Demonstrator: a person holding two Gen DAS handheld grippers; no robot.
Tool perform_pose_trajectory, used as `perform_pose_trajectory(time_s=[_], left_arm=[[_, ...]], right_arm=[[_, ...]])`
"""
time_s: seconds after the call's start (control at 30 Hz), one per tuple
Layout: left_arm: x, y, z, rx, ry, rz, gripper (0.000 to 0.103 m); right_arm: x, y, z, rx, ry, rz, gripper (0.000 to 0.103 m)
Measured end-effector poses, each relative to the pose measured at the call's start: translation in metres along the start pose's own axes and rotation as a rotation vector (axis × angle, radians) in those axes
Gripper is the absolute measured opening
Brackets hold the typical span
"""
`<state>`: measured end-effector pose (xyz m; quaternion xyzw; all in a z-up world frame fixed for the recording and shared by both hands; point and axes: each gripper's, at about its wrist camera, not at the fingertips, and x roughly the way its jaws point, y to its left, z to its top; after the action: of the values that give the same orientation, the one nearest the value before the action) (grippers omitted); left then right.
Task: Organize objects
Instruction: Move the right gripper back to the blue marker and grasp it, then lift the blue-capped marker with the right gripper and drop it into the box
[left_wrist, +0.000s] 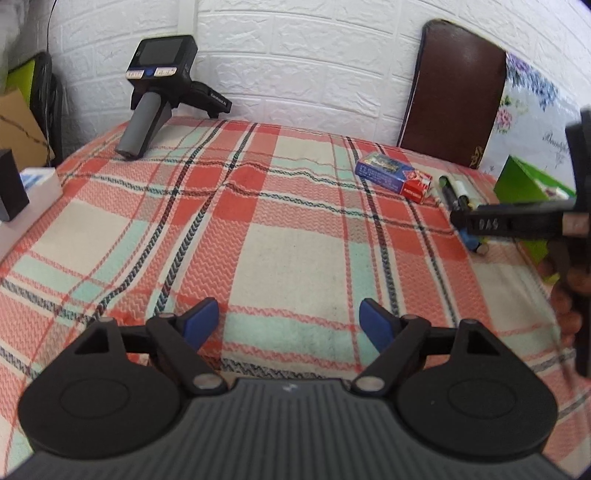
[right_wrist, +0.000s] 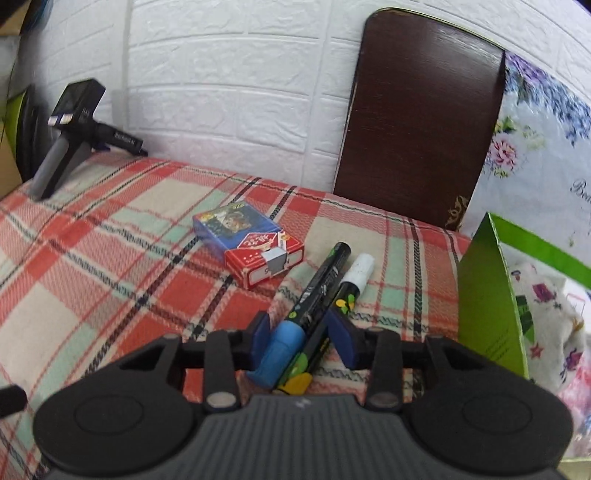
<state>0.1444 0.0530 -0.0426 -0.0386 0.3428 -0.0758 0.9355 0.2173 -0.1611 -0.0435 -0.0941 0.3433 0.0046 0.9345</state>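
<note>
In the right wrist view, my right gripper (right_wrist: 302, 332) is shut on two black markers. Its blue pads press one on each side. One marker (right_wrist: 317, 288) has a blue cap near the camera. The other marker (right_wrist: 351, 288) has a white tip and a yellow end. Both point away over the plaid cloth (right_wrist: 110, 280). A blue and red card box (right_wrist: 247, 247) lies just beyond them. The left wrist view shows my left gripper (left_wrist: 290, 321) open above the plaid cloth (left_wrist: 288, 254), with nothing between its pads. The card box (left_wrist: 393, 175), the markers (left_wrist: 453, 190) and my right gripper (left_wrist: 472, 229) are at the right.
A green paper bag (right_wrist: 487, 295) with flowered cloth inside stands at the right. A dark brown board (right_wrist: 421, 118) leans on the white brick wall. A spare black gripper device (left_wrist: 159, 96) rests at the back left. White and black boxes (left_wrist: 22, 192) sit at the left edge.
</note>
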Motion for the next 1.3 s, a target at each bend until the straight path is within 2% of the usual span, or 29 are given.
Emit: perform_pose_trajectory(time_s=[0.13, 0.27, 0.4, 0.57, 0.63, 0.67, 0.8, 0.97, 1.07, 1.17, 1.3], left_arm=[[-0.006, 0.006, 0.004, -0.055, 0.016, -0.024, 0.084], [-0.012, 0.005, 0.005, -0.053, 0.016, -0.024, 0.084], [-0.018, 0.001, 0.006, -0.048, 0.01, -0.044, 0.085], [-0.02, -0.001, 0.008, -0.043, 0.009, -0.06, 0.085], [-0.02, -0.001, 0.01, -0.047, 0.01, -0.065, 0.085], [-0.02, 0.0, 0.01, -0.049, 0.01, -0.067, 0.085], [-0.016, 0.0, 0.011, -0.06, 0.027, -0.075, 0.085], [-0.015, 0.002, 0.011, -0.108, 0.065, -0.132, 0.085], [-0.017, 0.003, 0.012, -0.144, 0.087, -0.171, 0.085], [-0.019, 0.0, 0.013, -0.193, 0.118, -0.245, 0.085], [-0.016, -0.02, 0.01, -0.19, 0.173, -0.333, 0.085]], right_arm=[[-0.005, 0.02, -0.014, -0.163, -0.043, -0.046, 0.036], [-0.008, 0.023, -0.021, -0.213, -0.066, -0.087, 0.036], [-0.01, 0.033, -0.029, -0.334, -0.109, -0.144, 0.034], [-0.007, 0.035, -0.025, -0.372, -0.12, -0.152, 0.034], [-0.004, 0.037, -0.026, -0.386, -0.102, -0.138, 0.03], [-0.003, 0.036, -0.026, -0.379, -0.095, -0.121, 0.024], [0.0, 0.027, -0.019, -0.296, -0.056, -0.076, 0.024], [-0.002, -0.012, -0.012, -0.016, 0.029, 0.061, 0.024], [-0.009, -0.028, -0.019, 0.081, 0.042, 0.098, 0.021], [-0.028, -0.034, -0.033, 0.161, 0.058, 0.162, 0.02], [-0.082, -0.019, -0.081, 0.192, 0.049, 0.292, 0.02]])
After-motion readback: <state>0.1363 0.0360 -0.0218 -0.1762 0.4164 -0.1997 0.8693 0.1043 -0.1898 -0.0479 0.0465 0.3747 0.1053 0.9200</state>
